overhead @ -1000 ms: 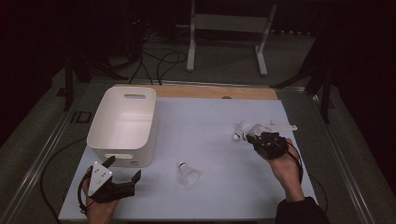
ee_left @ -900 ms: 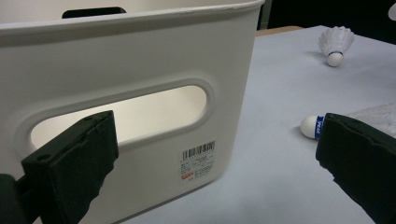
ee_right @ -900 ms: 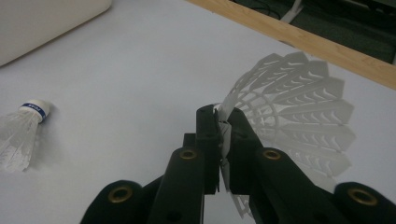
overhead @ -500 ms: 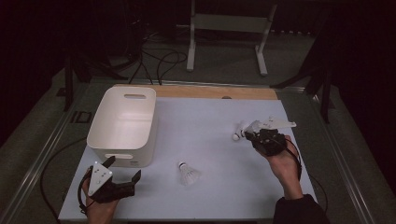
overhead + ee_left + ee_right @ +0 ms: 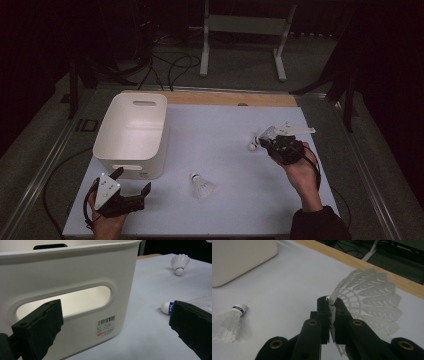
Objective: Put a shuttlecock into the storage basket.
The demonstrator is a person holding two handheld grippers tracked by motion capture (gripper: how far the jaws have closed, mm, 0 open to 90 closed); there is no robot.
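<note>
Table (image 5: pixel 230 125) with empty white bin (image 5: pixel 131 132)

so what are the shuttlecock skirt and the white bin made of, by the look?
Held shuttlecock: the skirt looks like moulded white plastic, thin and translucent, with identical slotted vanes joined by a lattice, not real feathers. White bin: likely rigid moulded plastic, matte, with rounded corners, a cut-out handle and a barcode sticker.

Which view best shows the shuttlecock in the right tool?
The right gripper view: the right tool is shut on the held shuttlecock by its skirt. The high view shows it small; the left gripper view shows it distant.
</note>
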